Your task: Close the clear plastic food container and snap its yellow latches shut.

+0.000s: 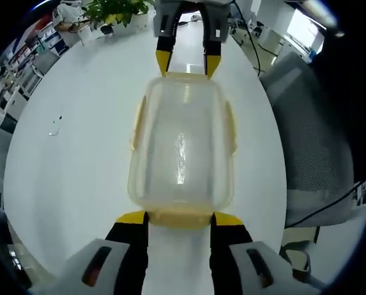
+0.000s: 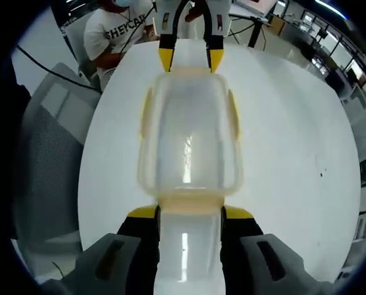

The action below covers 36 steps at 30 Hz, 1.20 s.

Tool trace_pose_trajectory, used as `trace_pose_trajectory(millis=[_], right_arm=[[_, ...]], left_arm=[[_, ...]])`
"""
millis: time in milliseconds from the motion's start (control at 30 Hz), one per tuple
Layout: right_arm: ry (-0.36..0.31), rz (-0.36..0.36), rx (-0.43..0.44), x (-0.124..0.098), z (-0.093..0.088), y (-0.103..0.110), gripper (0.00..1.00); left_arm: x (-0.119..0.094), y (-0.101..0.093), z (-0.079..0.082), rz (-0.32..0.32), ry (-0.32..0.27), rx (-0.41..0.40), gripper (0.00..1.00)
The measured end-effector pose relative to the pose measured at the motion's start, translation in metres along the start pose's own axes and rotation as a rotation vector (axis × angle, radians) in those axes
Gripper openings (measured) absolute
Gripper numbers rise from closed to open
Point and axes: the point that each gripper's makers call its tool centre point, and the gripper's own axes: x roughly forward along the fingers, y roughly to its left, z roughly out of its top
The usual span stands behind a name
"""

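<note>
A round white surface (image 1: 66, 178) in an office is carrying the clear container (image 1: 181, 147) at centre frame.

The container's lid is sitting on top, yellow latches (image 1: 138, 123) lying along its sides. The left tool (image 1: 179, 216), lower centre in the left gripper view, is bracketing the near end latch with tips apart; the right tool (image 2: 189, 212) is doing likewise at the opposite end. A potted plant (image 1: 116, 11) is standing upper left.
</note>
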Motion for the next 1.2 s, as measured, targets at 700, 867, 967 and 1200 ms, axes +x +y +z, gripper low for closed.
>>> trace_pose_trajectory(millis=[700,867,967,1200], right_arm=[[0.014,-0.005,-0.002,-0.011,-0.054,0.006,0.35],[0.018,-0.007,-0.004,-0.014,-0.065,0.006,0.35],[0.018,-0.007,0.004,-0.015,-0.073,0.007,0.35],[0.023,-0.012,0.025,-0.019,-0.095,0.008,0.35]], left_arm=[[0.023,-0.011,0.05,-0.005,0.003,-0.004,0.34],[0.028,-0.011,0.059,-0.009,0.009,-0.002,0.34],[0.032,-0.012,0.066,-0.014,0.002,0.001,0.34],[0.041,-0.01,0.085,-0.024,0.004,0.015,0.34]])
